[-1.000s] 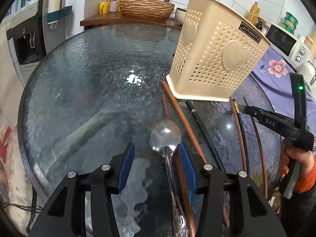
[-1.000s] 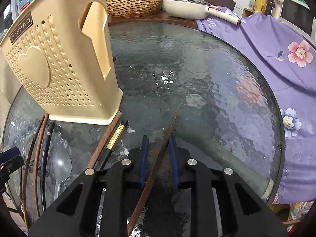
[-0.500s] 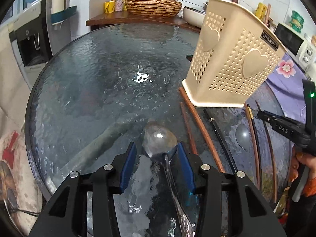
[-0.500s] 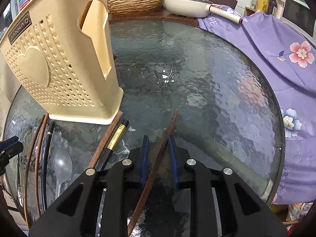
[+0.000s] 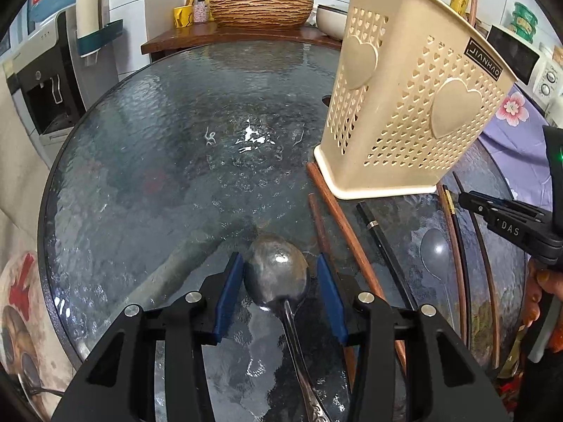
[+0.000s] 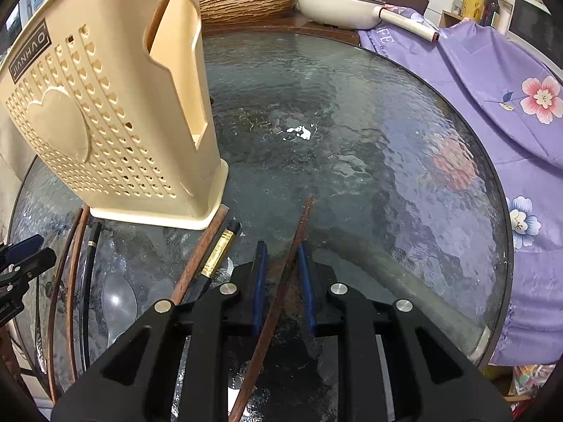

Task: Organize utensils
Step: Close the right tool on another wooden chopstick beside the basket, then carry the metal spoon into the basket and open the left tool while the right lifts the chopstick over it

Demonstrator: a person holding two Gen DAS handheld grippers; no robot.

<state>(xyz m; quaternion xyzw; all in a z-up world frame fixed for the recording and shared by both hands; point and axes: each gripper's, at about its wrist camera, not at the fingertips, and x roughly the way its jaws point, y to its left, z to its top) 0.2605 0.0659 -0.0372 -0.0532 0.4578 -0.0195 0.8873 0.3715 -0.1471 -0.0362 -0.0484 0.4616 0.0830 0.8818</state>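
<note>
In the left wrist view my left gripper (image 5: pixel 279 283) has its blue pads on either side of a metal spoon's (image 5: pixel 276 276) bowl and holds it above the glass table (image 5: pixel 158 161). A beige perforated utensil basket (image 5: pixel 404 105) stands upright ahead to the right. In the right wrist view my right gripper (image 6: pixel 283 281) is shut on a brown wooden chopstick (image 6: pixel 292 256) that points forward over the glass. The basket (image 6: pixel 105 112) is to its left.
Several brown and black chopsticks (image 5: pixel 337 221) and a clear spoon (image 5: pixel 434 255) lie on the table in front of the basket. A purple floral cloth (image 6: pixel 510 88) drapes the right edge. A woven basket (image 5: pixel 260 8) and pan sit on the back counter.
The left gripper has moved left and back with the spoon; the basket now looks nearer in its view. The right gripper holds still with the chopstick.
</note>
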